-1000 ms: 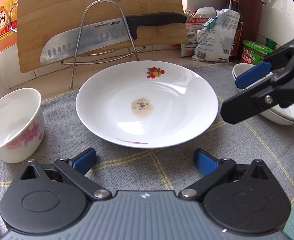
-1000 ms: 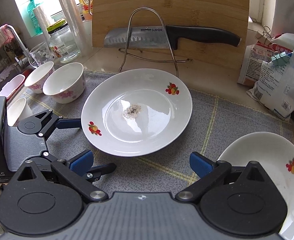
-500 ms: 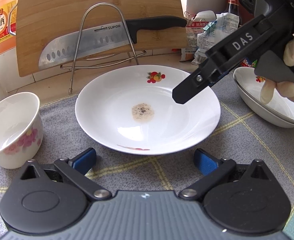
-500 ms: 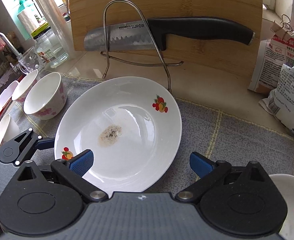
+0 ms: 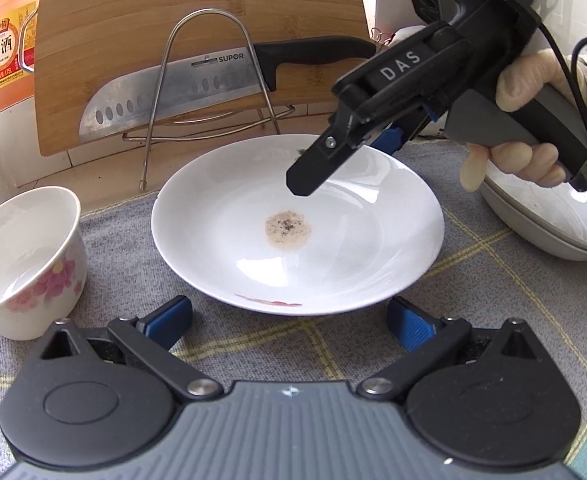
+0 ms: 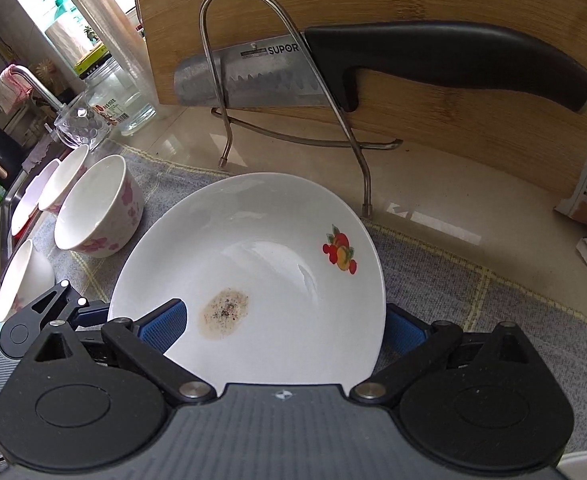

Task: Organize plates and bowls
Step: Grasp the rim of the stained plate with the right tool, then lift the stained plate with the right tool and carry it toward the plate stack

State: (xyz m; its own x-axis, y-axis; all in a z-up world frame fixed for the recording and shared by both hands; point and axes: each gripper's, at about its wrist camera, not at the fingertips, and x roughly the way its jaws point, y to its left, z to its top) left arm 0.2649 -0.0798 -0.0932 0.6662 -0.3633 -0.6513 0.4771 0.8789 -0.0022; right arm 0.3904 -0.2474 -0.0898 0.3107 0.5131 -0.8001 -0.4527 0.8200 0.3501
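Note:
A white plate (image 5: 333, 248) with a brown stain and fruit print lies on the grey cloth; it also shows in the right wrist view (image 6: 261, 264). My right gripper (image 6: 283, 326) is open, one finger over the plate and one beside its right rim; it shows in the left wrist view (image 5: 349, 152) above the plate's far side. My left gripper (image 5: 289, 320) is open and empty at the plate's near rim. A floral bowl (image 5: 21, 260) stands to the left. Stacked white plates (image 5: 545, 216) lie to the right.
A wooden cutting board (image 5: 197, 40), a knife (image 5: 221, 84) and a wire rack (image 5: 209, 80) stand behind the plate. Several floral bowls (image 6: 93, 208) and a glass jar (image 6: 121, 96) sit at the left. A bottle (image 5: 1, 48) stands at the far left.
My right gripper moved left from the stacked plates to over the stained plate, its open fingers now straddling the plate's right part. My left gripper stayed put.

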